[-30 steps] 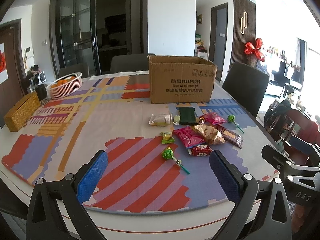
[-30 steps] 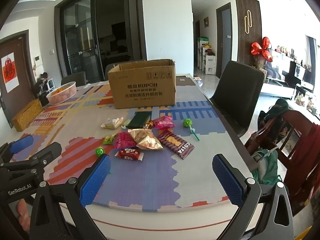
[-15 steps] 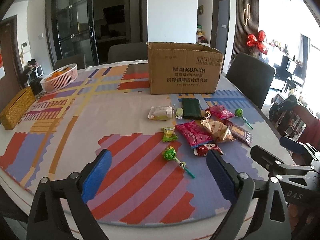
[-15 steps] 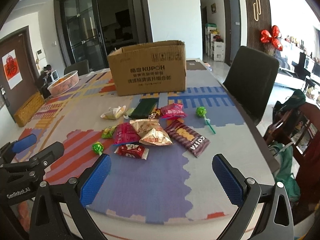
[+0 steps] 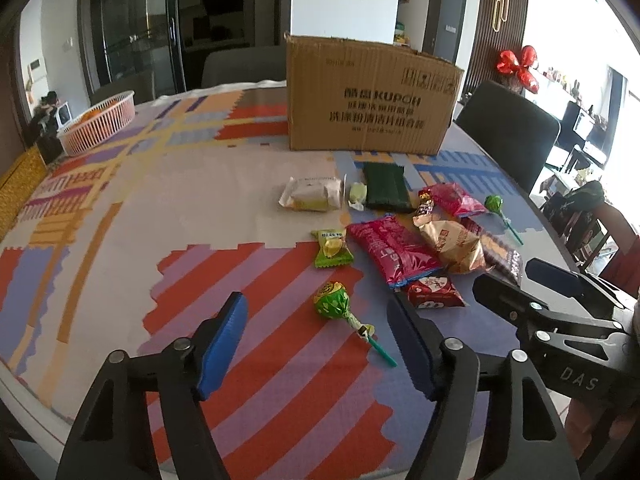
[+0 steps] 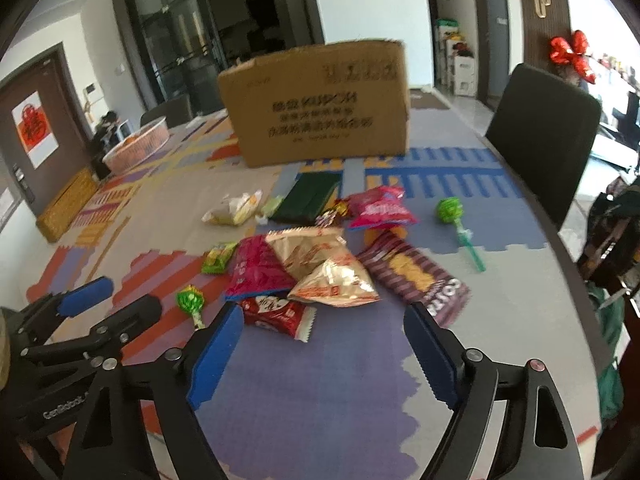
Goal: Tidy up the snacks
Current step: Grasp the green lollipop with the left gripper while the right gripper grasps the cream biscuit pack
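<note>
Several snacks lie loose on the patterned tablecloth in front of an open cardboard box (image 5: pixel 370 96) (image 6: pixel 320 100). A green lollipop (image 5: pixel 332 306) lies just ahead of my left gripper (image 5: pixel 316 340), which is open and empty above the cloth. My right gripper (image 6: pixel 320 344) is open and empty, just short of a small red packet (image 6: pixel 276 314). Beyond lie a magenta bag (image 6: pixel 256 270), a gold chip bag (image 6: pixel 324 266), a purple cookie pack (image 6: pixel 416 280), a second green lollipop (image 6: pixel 450 210) and a dark green pack (image 6: pixel 308 200).
A pink basket (image 5: pixel 98 122) with oranges and a yellow woven box (image 6: pixel 66 204) stand at the table's left side. A black chair (image 6: pixel 540 132) stands at the right edge. Each gripper shows in the other's view, low at the side.
Both grippers have moved forward and lower toward the snacks, which now look larger. Both jaws have narrowed somewhat but stay open. No snack has moved.
</note>
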Demonstrator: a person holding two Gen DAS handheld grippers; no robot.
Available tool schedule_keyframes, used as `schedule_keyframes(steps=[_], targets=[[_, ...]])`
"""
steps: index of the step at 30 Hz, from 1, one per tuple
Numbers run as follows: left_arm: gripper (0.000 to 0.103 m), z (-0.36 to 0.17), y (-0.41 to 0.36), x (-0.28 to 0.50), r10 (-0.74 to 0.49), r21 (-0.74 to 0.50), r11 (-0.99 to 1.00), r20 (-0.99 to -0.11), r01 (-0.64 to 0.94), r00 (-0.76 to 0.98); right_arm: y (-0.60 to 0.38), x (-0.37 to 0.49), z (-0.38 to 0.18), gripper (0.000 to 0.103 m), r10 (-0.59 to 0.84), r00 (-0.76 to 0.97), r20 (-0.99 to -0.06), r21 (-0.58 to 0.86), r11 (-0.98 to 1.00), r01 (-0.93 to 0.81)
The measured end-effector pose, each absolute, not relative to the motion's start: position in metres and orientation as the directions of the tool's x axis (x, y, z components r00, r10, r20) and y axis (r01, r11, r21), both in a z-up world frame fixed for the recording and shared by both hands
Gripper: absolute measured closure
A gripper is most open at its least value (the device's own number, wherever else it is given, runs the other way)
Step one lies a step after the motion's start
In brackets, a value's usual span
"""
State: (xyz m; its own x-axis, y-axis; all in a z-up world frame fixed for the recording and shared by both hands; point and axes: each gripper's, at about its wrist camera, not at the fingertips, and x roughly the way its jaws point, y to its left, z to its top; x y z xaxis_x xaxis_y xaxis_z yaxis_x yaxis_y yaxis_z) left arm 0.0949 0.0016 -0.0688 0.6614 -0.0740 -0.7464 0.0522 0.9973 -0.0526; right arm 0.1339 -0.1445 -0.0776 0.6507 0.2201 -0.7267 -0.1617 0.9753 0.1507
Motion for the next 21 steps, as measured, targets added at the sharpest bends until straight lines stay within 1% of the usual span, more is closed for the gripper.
schedule_keyframes(steps=[4, 8, 12, 14, 16, 21], targets=[[0.041, -0.076, -0.001, 0.104, -0.092, -0.066, 0.996, -0.758, 0.065, 0.645, -0.143, 0.143, -0.081, 0.023, 0.212, 0.651, -0.729, 0.139, 0.977, -0.163], [0.045, -0.081, -0.004, 0.112, -0.11, -0.076, 0.994, -0.769, 0.082, 0.63, -0.145, 0.154, -0.081, 0.028, 0.217, 0.653, -0.726, 0.136, 0.975, -0.174], [0.056, -0.085, -0.008, 0.119, -0.118, -0.078, 0.993, -0.775, 0.091, 0.621, -0.145, 0.168, -0.084, 0.033, 0.23, 0.642, -0.732, 0.138, 0.972, -0.191], [0.057, -0.087, -0.009, 0.123, -0.119, -0.079, 0.993, -0.781, 0.092, 0.613, -0.145, 0.174, -0.087, 0.035, 0.236, 0.635, -0.735, 0.142, 0.97, -0.196], [0.062, -0.09, -0.01, 0.125, -0.12, -0.081, 0.992, -0.788, 0.092, 0.603, -0.145, 0.18, -0.091, 0.037, 0.25, 0.621, -0.743, 0.157, 0.967, -0.201], [0.067, -0.094, -0.011, 0.13, -0.124, -0.084, 0.992, -0.797, 0.095, 0.591, -0.144, 0.191, -0.099, 0.042, 0.272, 0.591, -0.76, 0.178, 0.961, -0.213]])
